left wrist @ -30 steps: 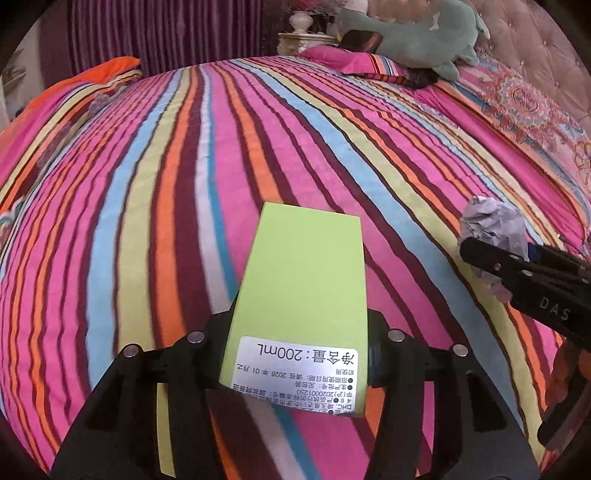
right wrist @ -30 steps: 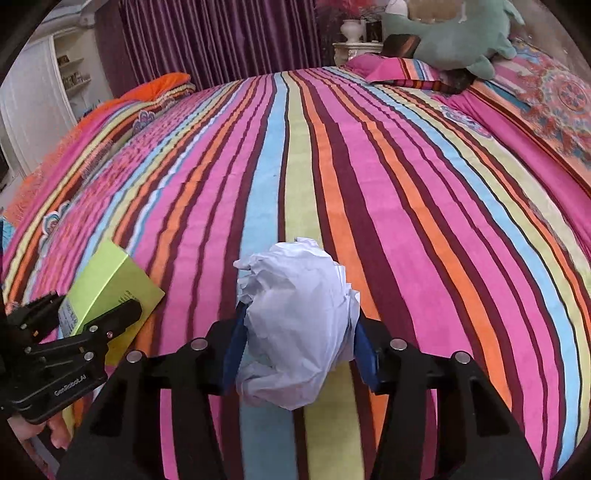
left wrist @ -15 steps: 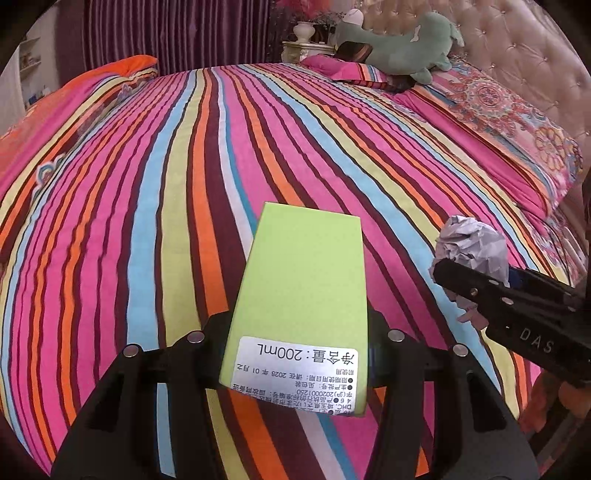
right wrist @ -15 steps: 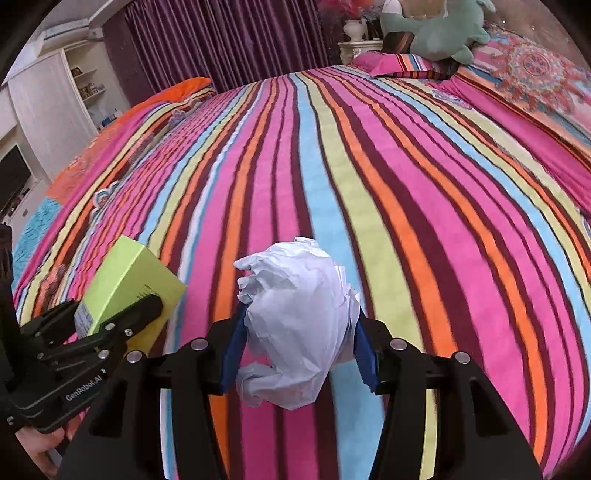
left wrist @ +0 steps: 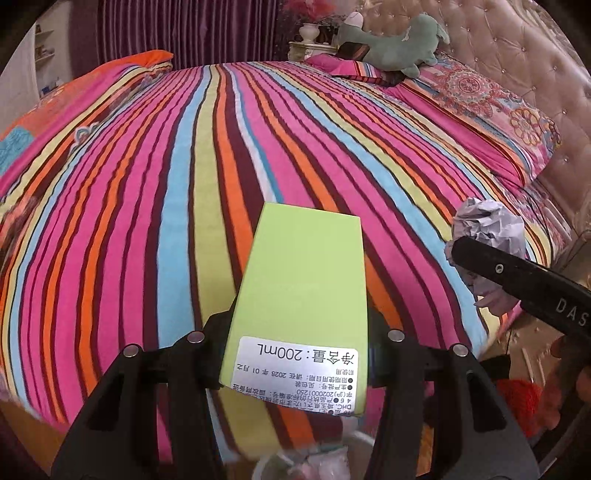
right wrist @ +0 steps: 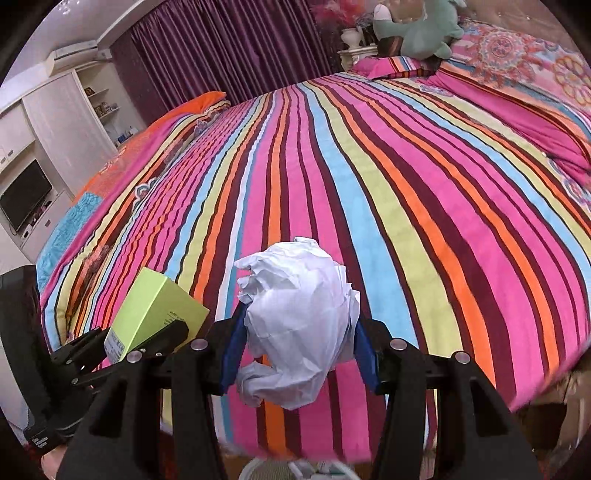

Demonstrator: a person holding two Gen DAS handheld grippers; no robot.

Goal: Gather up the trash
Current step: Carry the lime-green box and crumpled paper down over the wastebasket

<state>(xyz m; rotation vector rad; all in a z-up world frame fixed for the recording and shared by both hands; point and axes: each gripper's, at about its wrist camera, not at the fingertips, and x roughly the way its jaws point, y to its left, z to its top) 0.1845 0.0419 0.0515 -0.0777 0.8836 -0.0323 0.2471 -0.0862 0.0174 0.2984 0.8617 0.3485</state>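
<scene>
Now, box: a lime-green carton (left wrist: 303, 288) with a white label, pinched in the left claw (left wrist: 295, 350) above the near edge of the bed.
Paper: a crumpled white wad (right wrist: 299, 321), pinched between the blue pads of the right claw (right wrist: 297, 354), just beside the carton.
Bed: striped bedspread (left wrist: 184, 184); green plush toy (left wrist: 399, 44) by the pillows.
Below: a pale bin rim (right wrist: 266, 470), blurred.

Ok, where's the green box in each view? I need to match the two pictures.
Left wrist view: the green box sits bottom centre, clamped in the left gripper, label towards the camera.
Right wrist view: the box is at lower left, in that same gripper.
Shared landmark: the green plush toy on the pillows, top right in both.
</scene>
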